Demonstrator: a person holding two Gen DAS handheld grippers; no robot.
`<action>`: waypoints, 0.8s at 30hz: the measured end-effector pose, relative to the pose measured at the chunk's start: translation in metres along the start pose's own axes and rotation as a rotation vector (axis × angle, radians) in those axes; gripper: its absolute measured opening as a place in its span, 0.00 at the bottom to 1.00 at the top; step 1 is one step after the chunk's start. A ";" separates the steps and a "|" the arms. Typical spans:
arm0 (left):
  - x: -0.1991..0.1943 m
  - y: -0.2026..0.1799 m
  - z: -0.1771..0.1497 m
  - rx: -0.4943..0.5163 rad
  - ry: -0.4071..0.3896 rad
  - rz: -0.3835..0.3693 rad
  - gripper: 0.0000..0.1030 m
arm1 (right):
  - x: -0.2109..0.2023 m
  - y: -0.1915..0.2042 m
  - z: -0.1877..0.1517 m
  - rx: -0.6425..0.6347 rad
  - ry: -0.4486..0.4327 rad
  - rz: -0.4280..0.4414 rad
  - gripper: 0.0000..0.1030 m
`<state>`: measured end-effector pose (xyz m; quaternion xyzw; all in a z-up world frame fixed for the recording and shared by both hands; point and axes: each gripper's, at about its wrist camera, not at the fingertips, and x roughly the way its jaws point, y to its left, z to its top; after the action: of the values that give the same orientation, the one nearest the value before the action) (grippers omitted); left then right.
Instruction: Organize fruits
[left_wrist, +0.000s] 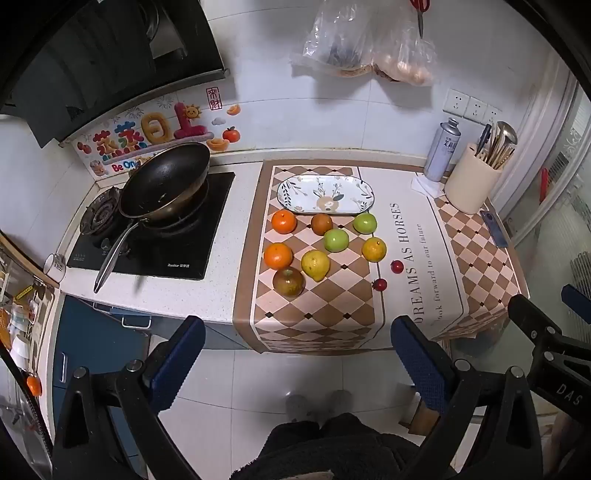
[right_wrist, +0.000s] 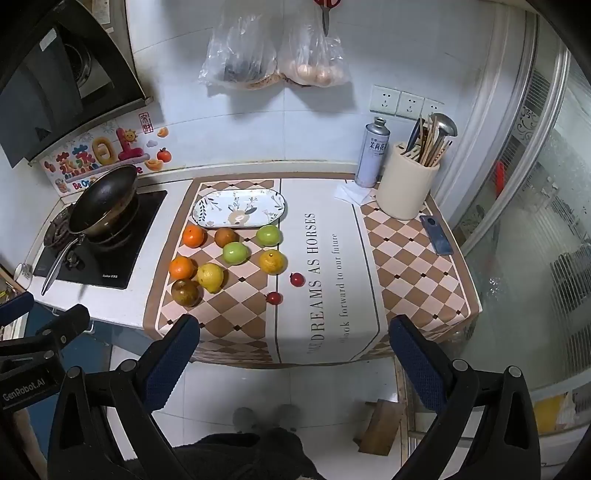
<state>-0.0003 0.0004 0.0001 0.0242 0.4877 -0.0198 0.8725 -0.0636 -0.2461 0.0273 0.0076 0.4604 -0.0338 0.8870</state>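
Note:
Several fruits lie on a checkered mat (left_wrist: 325, 314) (right_wrist: 406, 266): oranges (left_wrist: 283, 221) (right_wrist: 193, 235), green apples (left_wrist: 336, 240) (right_wrist: 235, 253), a yellow lemon (left_wrist: 315, 265) (right_wrist: 210, 277), brownish fruits (left_wrist: 288, 281) (right_wrist: 185, 292) and two small red fruits (left_wrist: 397, 266) (right_wrist: 297, 279). An empty patterned oval plate (left_wrist: 295, 188) (right_wrist: 207, 210) lies behind them. My left gripper (left_wrist: 297, 339) is open and empty, held in front of the counter, well short of the fruits. My right gripper (right_wrist: 293, 338) is open and empty, also off the counter's front edge.
A black wok (left_wrist: 166, 181) (right_wrist: 103, 199) sits on the stove at left. A spray can (left_wrist: 443, 147) (right_wrist: 373, 151), a utensil holder (left_wrist: 472, 181) (right_wrist: 406, 184) and a phone (left_wrist: 495, 229) (right_wrist: 436, 234) are at the right rear. Plastic bags (left_wrist: 369, 44) (right_wrist: 273, 55) hang on the wall.

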 end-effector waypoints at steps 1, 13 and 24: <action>0.000 0.000 0.000 0.003 0.007 0.005 1.00 | 0.000 0.000 0.000 0.001 -0.002 0.000 1.00; 0.000 0.000 0.000 0.000 0.009 0.002 1.00 | -0.001 0.002 -0.002 0.001 0.004 0.002 1.00; -0.007 -0.001 0.003 -0.006 0.001 0.007 1.00 | -0.005 0.005 -0.003 0.003 0.002 0.007 1.00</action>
<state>-0.0015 -0.0008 0.0082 0.0233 0.4883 -0.0151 0.8722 -0.0689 -0.2407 0.0294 0.0105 0.4612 -0.0312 0.8867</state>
